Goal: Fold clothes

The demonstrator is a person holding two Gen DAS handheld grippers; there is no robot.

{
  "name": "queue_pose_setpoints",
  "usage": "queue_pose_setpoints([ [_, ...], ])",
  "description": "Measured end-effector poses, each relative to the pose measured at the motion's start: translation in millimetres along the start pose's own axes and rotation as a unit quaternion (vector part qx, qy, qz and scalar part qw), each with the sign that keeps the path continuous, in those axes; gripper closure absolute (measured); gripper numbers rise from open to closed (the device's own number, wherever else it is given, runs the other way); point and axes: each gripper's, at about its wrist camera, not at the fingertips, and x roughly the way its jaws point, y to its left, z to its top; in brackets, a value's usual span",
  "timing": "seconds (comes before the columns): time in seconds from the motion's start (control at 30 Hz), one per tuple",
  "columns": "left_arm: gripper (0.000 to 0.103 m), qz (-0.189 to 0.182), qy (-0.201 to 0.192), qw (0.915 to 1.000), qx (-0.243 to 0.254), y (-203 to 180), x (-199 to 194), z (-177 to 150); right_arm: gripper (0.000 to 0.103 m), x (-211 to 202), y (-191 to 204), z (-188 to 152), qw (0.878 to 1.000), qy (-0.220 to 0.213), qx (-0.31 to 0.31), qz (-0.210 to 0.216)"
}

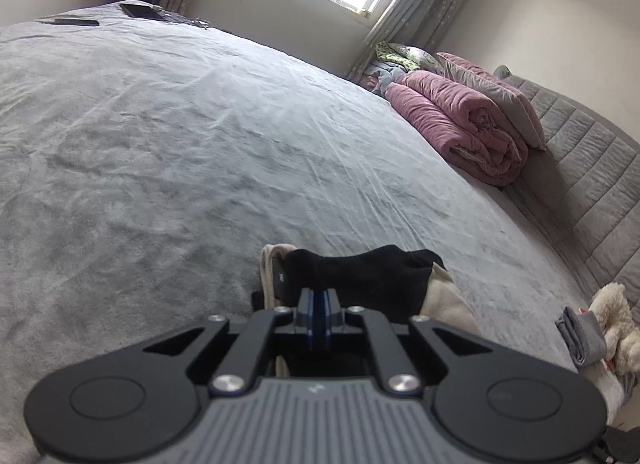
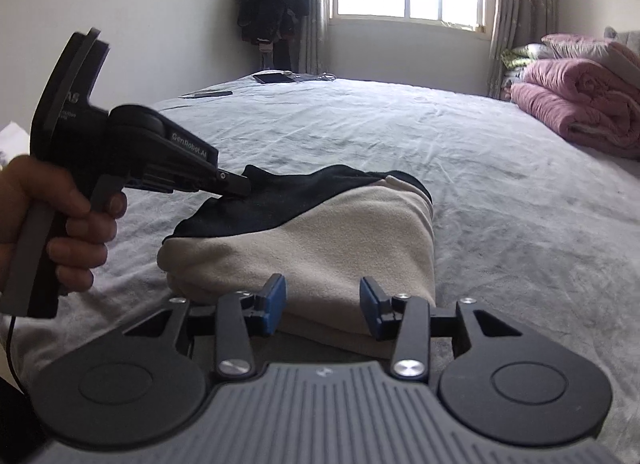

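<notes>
Right wrist: left hand-held gripper [image 2: 240,188] pinches black garment [image 2: 280,200].

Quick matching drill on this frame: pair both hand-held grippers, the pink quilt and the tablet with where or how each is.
1. left hand-held gripper
2. right hand-held gripper
3. pink quilt
4. tablet

A. rolled up by the headboard
B. open, in front of the beige garment
C. far bed edge, near the window
D. shut on the black garment

Pairs: 1-D, 2-B, 3-A, 4-C
</notes>
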Motion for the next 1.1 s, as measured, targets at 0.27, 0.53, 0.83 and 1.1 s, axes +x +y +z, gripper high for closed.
queue_pose_setpoints([
  [0.27,0.063,0.017,0.007,0.9988,-0.045,19,-19,2,0.053,-2,47,-3,0.995,-0.013,-0.099,0.016],
  [0.53,0.045,0.042,0.046,0.9934,-0.096,31,-38,5,0.042,5,80,-2,0.984,-0.010,-0.173,0.032],
  [0.83,0.040,0.055,0.070,0.9879,-0.127,39,-47,6,0.034,18,83,-24,0.942,0.018,-0.333,-0.038],
  [1.1,0.037,0.027,0.096,0.9811,-0.166,45,-35,1,0.034,47,88,-21,0.918,0.015,-0.394,-0.052],
])
